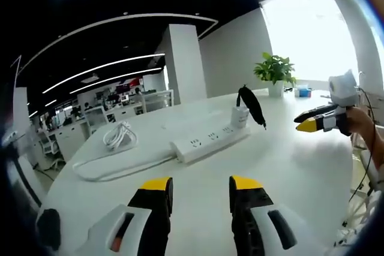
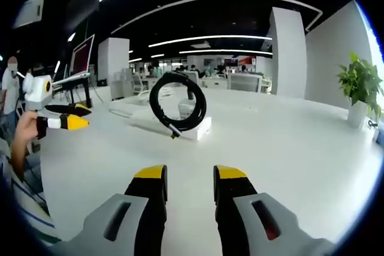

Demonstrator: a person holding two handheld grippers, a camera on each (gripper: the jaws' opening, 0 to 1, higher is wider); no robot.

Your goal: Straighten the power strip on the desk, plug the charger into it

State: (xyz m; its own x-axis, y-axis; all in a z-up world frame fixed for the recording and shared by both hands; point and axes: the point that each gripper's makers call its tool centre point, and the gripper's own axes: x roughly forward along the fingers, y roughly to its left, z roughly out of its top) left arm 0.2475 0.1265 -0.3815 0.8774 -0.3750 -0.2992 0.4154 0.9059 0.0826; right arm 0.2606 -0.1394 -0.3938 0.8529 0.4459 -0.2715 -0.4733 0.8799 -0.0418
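A long white power strip (image 1: 204, 141) lies at a slant across the white desk (image 1: 288, 166), its white cord bundled in a coil (image 1: 117, 135) to the left. A white charger (image 1: 240, 116) stands upright on the strip's far end, with its black cable (image 1: 252, 105) looped above it. My left gripper (image 1: 201, 187) is open, well short of the strip, with nothing between its jaws. In the right gripper view the black cable loop (image 2: 178, 101) stands over the strip's end (image 2: 198, 128). My right gripper (image 2: 190, 178) is open and empty too, some way from the strip.
A potted green plant (image 1: 275, 70) stands at the desk's far edge, with small items beside it. The right gripper (image 1: 318, 122) shows at the right, held by a hand. The left gripper (image 2: 69, 117) shows at the left. Office desks and a white pillar (image 1: 183, 64) lie beyond.
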